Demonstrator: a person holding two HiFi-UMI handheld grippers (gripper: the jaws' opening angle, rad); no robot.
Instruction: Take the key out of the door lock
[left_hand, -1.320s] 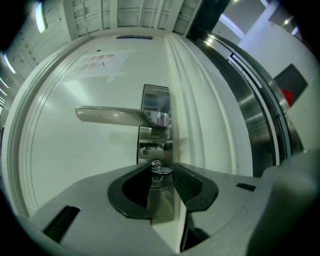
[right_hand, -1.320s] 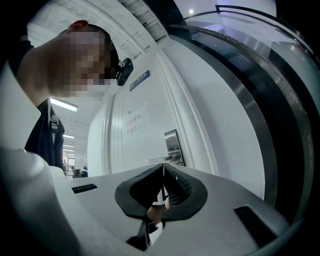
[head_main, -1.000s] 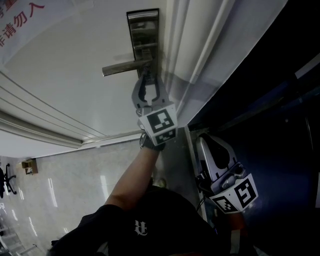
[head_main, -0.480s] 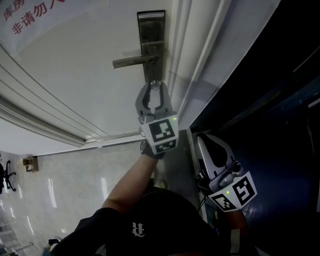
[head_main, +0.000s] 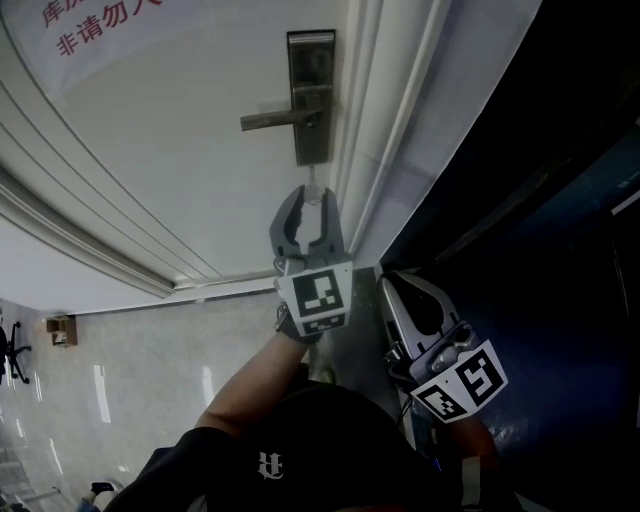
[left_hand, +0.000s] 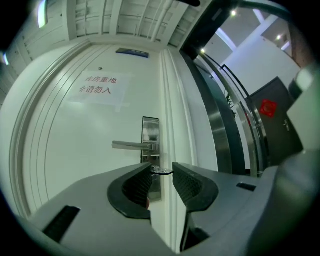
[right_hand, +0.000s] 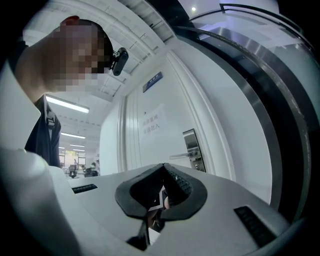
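A steel lock plate (head_main: 310, 95) with a lever handle (head_main: 278, 121) sits on the white door (head_main: 150, 170). My left gripper (head_main: 312, 193) hangs just below the plate, a short way off it. In the left gripper view its ribbed pads (left_hand: 186, 181) pinch a small metal key (left_hand: 162, 171) at the tips, with the lock plate (left_hand: 150, 140) behind and apart from it. My right gripper (head_main: 403, 290) is held low by the door frame, jaws pressed together with nothing between them; the same shows in the right gripper view (right_hand: 163, 169).
A paper notice with red print (head_main: 95, 25) is stuck high on the door. The white door frame (head_main: 385, 150) runs beside the lock, with a dark wall (head_main: 560, 200) to its right. Glossy floor (head_main: 120, 370) lies below. A person's arm (head_main: 260, 380) holds the left gripper.
My left gripper has drawn back from the lock plate, where its tips were a second ago, with the key between its jaws. The right gripper has hardly moved.
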